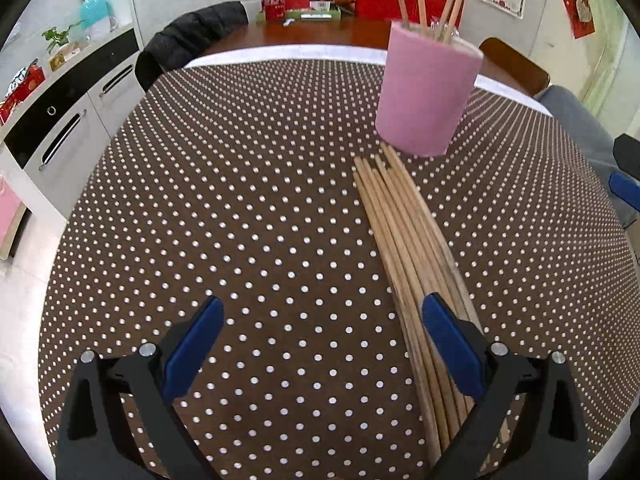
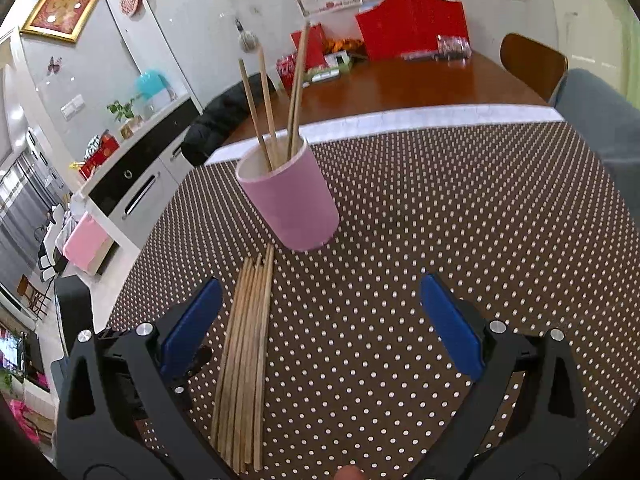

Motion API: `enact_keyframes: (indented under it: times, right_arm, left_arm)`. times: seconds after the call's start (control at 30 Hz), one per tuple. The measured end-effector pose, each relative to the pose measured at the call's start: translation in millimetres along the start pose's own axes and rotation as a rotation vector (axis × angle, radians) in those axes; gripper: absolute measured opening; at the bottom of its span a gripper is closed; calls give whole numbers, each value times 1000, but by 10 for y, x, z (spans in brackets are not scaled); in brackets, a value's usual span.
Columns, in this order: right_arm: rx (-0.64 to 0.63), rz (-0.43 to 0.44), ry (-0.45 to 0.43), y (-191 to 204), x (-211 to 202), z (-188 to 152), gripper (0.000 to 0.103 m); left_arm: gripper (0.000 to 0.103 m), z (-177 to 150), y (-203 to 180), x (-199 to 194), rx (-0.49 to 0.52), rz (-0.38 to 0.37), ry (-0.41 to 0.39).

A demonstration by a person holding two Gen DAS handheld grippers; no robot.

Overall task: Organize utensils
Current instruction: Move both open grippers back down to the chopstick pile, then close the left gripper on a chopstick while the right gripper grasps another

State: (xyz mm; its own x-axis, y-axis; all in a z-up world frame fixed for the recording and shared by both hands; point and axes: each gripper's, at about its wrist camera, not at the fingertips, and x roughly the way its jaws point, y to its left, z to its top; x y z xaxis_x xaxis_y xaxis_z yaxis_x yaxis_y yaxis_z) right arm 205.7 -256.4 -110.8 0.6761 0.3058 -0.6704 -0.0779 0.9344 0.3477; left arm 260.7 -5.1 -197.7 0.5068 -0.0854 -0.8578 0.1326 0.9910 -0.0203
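Your left gripper [image 1: 322, 320] is spread wide, empty, over the dotted cloth [image 1: 240, 200]. The chopsticks [image 1: 404, 248] lie bundled beside its right finger, tips just short of the pink cup [image 1: 424, 96]. Your right gripper [image 2: 320, 300] gapes too, chopsticks near its left finger

A brown tablecloth [image 1: 256, 208] dotted evenly with small white spots covers the near table, edged at its far side by a pale white band, while a plain pink cup [image 1: 428, 96] with a whitish inner wall holds light tan wooden chopsticks [image 2: 276, 108] matching the tan bundle of chopsticks [image 1: 408, 252] lying on the cloth. Both the left gripper [image 1: 322, 344] and the right gripper [image 2: 320, 320] show black frames, silver bolts and bright blue finger pads [image 1: 448, 348]. Behind, a reddish-brown wooden table [image 2: 412, 84] carries red boxes [image 2: 416, 28], beside a white cabinet [image 1: 76, 120] with a black band.
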Motion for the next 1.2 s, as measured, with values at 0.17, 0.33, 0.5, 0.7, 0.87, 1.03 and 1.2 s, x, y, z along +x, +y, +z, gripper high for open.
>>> enact_keyframes:
  times: [0.17, 0.33, 0.5, 0.7, 0.87, 1.03, 1.2]
  right_arm:
    - [-13, 3, 39, 11, 105, -51, 97]
    - [-46, -12, 84, 44, 210, -104, 97]
    - [-111, -65, 158, 117, 384, -162, 97]
    - [-127, -67, 182, 118, 436, -188, 97]
    - [-138, -74, 193, 116, 448, -179, 97]
    - [-188, -92, 223, 195, 536, -190, 97]
    - [-257, -82, 290, 370, 695, -249, 97]
  left_arm:
    - [97, 5, -20, 184, 15, 30, 25]
    - [97, 30, -12, 272, 3, 26, 25]
    - [97, 100, 77, 287, 6, 32, 23]
    - [97, 226, 39, 303, 30, 32, 44]
    - [97, 161, 101, 315, -17, 16, 50]
    - [97, 187, 111, 359, -4, 54, 52]
    - [79, 239, 67, 331, 23, 25, 39]
